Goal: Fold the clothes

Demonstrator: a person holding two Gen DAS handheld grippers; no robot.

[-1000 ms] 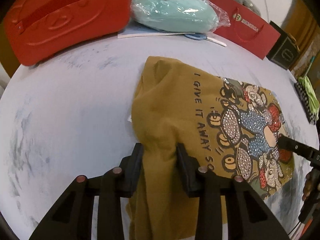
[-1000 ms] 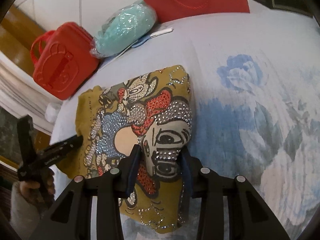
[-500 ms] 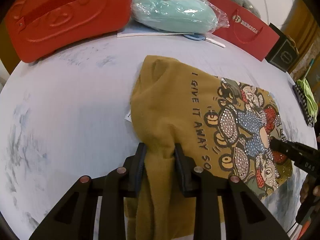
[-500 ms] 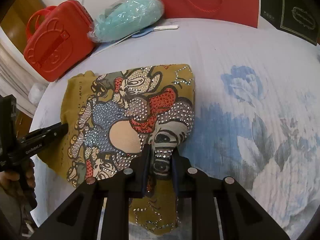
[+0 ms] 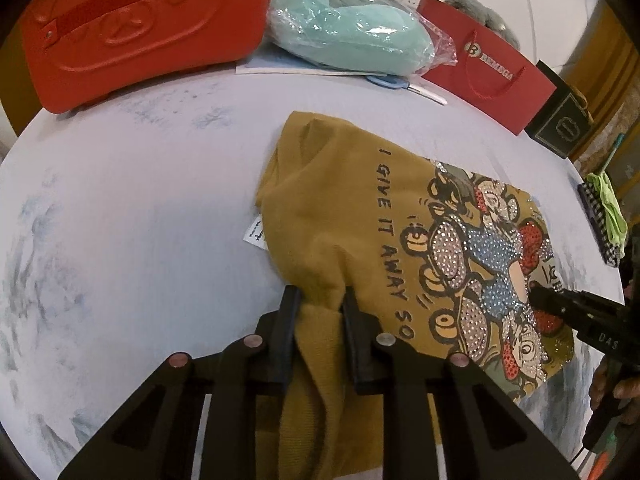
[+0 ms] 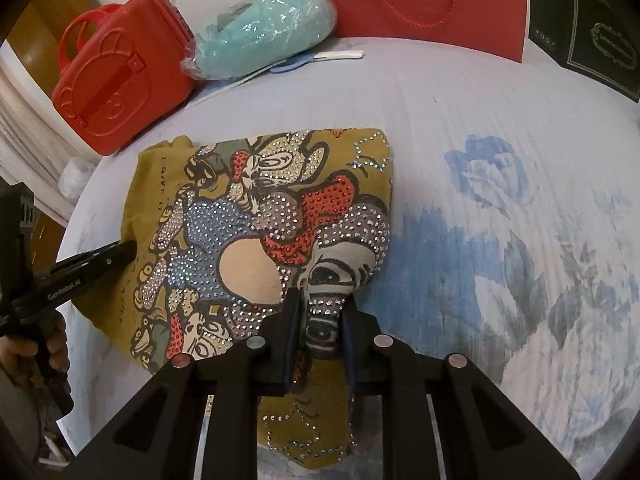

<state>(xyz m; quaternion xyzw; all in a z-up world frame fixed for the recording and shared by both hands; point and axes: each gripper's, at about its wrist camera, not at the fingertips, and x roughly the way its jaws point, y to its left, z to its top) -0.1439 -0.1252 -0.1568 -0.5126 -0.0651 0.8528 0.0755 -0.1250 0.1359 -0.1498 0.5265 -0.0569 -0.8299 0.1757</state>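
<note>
A mustard T-shirt with black lettering and a rhinestone cartoon print lies on the pale floral cloth; it also shows in the right wrist view. My left gripper is shut on a pinched ridge of the shirt's plain near edge. My right gripper is shut on a fold of the printed near edge. Each gripper shows in the other's view: the right one at the print's right side, the left one at the shirt's left edge.
Along the far side stand a red plastic case, a bagged teal plush, scissors, a red paper bag and a dark box. A checked and green item lies at the right edge.
Both grippers have closed from open onto the shirt's near edge, bunching the fabric between the fingers. The right gripper's view has tilted up towards the far items.
</note>
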